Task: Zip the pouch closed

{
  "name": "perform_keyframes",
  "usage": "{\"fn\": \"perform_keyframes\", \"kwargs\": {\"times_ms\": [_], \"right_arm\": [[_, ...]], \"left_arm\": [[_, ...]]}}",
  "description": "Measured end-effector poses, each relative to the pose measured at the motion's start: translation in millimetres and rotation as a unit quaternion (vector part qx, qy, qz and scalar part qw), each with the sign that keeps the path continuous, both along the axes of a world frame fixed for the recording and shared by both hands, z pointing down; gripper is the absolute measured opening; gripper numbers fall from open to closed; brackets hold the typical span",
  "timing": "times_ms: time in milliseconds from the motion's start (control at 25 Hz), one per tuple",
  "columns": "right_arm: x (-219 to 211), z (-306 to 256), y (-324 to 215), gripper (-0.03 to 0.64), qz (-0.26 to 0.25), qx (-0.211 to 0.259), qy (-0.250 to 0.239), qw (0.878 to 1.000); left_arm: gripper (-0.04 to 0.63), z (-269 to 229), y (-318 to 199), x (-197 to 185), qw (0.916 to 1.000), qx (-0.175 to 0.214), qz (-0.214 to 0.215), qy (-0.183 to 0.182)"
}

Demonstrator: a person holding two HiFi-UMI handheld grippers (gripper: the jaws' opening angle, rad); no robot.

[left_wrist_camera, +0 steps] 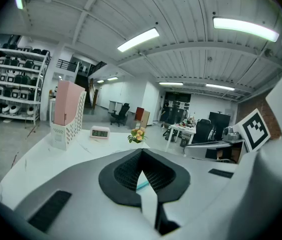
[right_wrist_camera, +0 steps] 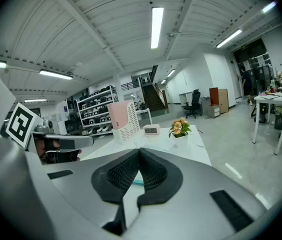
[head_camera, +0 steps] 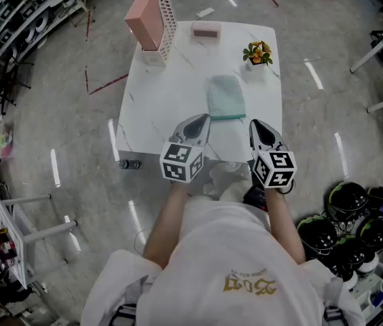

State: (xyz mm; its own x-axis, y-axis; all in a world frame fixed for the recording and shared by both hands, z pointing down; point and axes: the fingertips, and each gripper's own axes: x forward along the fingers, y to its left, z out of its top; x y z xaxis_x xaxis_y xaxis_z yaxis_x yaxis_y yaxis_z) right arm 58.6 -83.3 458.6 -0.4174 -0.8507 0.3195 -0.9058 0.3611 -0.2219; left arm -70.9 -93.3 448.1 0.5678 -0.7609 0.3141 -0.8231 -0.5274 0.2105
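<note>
A pale green pouch (head_camera: 226,97) lies flat on the white table (head_camera: 157,100), its teal zipper edge toward me. My left gripper (head_camera: 202,122) hangs shut and empty over the near part of the table, just left of the pouch's near corner. My right gripper (head_camera: 257,125) is shut and empty too, just right of the pouch's near edge. Neither touches the pouch. In the left gripper view only a sliver of the teal edge (left_wrist_camera: 142,185) shows between the closed fingers; the right gripper view shows the same sliver (right_wrist_camera: 137,181).
A pink file box in a white perforated holder (head_camera: 152,20) stands at the far left of the table. A small digital clock (head_camera: 206,30) and a potted flower (head_camera: 258,53) sit at the far edge. Dark helmets (head_camera: 344,229) lie on the floor at right.
</note>
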Motion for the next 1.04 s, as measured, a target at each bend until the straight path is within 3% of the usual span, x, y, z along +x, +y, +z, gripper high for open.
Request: {"fn": "perform_keyframes", "kwargs": {"times_ms": [1040], "right_arm": [[0.9, 8.0, 7.9, 0.011, -0.001, -0.008, 0.001, 1.0]], "left_arm": [[0.017, 6.8, 6.2, -2.3, 0.9999, -0.008, -0.005, 0.004]]}}
